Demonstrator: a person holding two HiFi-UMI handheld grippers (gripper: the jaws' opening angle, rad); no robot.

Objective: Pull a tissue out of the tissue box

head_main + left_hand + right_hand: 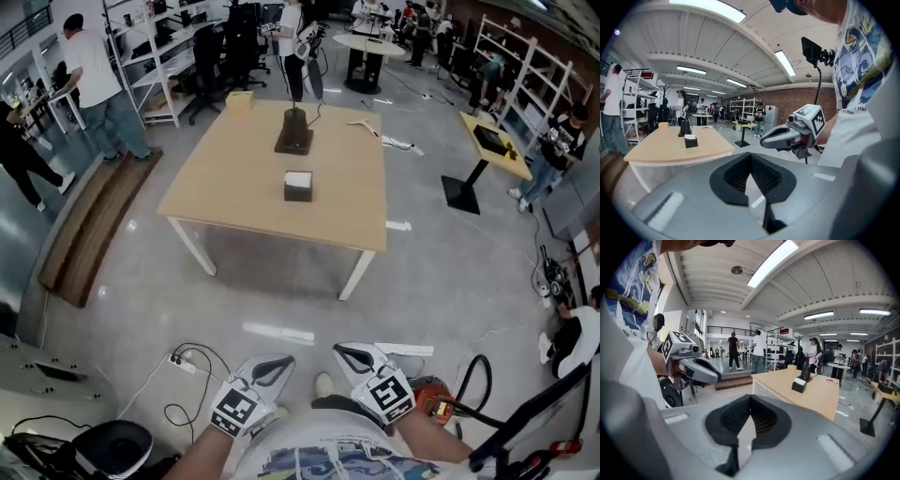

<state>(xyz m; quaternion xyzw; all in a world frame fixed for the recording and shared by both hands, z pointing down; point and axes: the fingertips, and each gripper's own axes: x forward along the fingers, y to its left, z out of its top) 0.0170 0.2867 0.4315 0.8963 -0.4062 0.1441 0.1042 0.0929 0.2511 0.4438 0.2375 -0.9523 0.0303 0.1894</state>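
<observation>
Table (234,178), one tissue box (298,186); left hand-held gripper (284,362), right hand-held gripper (341,352), both closed, empty.

The head camera looked forward and steeply down from well back, taking in the whole table (234,202), with the tissue box (298,186) far off and the left gripper (270,369) and right gripper (353,357) at the bottom edge. Each gripper camera sat just behind its own jaws and looked along them, nearly level. The left one had the table on its left, the right one on its right. All three views shared the table and box, and each gripper view also caught the other gripper.
</observation>
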